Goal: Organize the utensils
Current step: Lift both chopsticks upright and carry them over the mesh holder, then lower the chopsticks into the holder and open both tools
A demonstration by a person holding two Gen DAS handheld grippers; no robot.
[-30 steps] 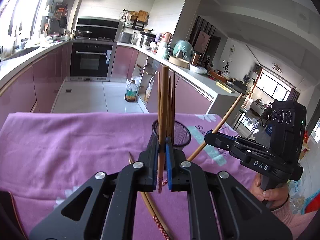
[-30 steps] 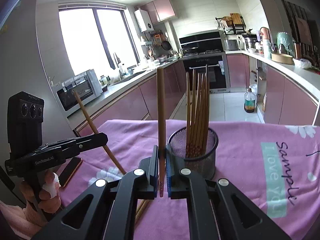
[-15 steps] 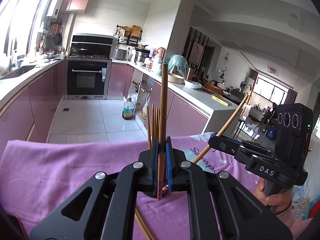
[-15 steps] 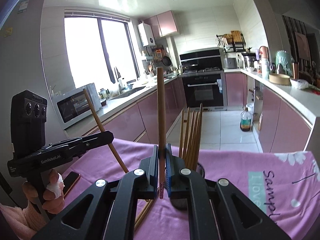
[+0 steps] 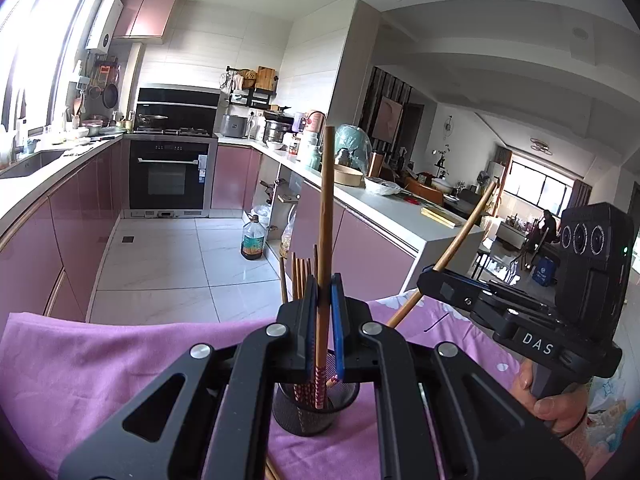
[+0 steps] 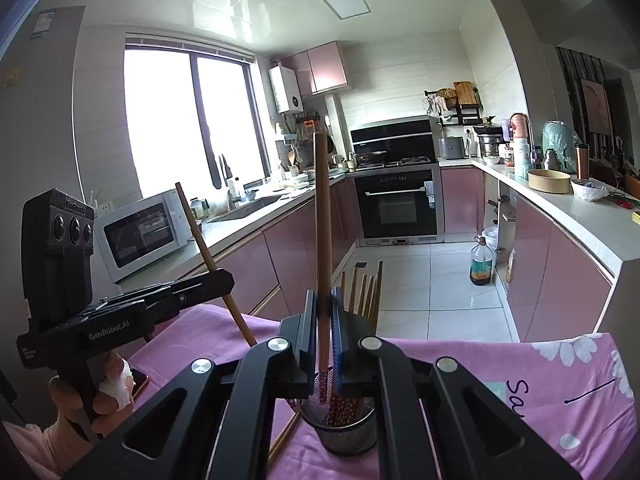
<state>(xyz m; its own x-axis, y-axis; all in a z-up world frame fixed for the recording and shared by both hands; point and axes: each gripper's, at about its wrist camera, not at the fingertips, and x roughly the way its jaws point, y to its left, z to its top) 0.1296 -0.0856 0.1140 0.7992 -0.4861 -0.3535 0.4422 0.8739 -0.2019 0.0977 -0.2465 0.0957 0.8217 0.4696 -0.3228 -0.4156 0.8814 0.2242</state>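
Left wrist view: left gripper (image 5: 324, 320) pinches one chopstick (image 5: 325, 216) upright between its blue pads, the patterned lower end hanging over the mesh holder (image 5: 308, 408) just below and ahead of the jaws. More chopsticks (image 5: 298, 280) stand in that holder. To the side, a hand (image 5: 548, 396) grips the right gripper (image 5: 432, 280), marked "DAS", clamped on a slanted chopstick (image 5: 464, 236).

Right wrist view: right gripper (image 6: 325, 320) is pressed onto its own upright chopstick (image 6: 322, 224) above the mesh holder (image 6: 348, 436). Beside it, the left gripper (image 6: 224, 278), lettered "GenRobot.AI", is held by a bandaged hand (image 6: 96, 392). Purple cloth (image 6: 568, 380) shows "Sa".
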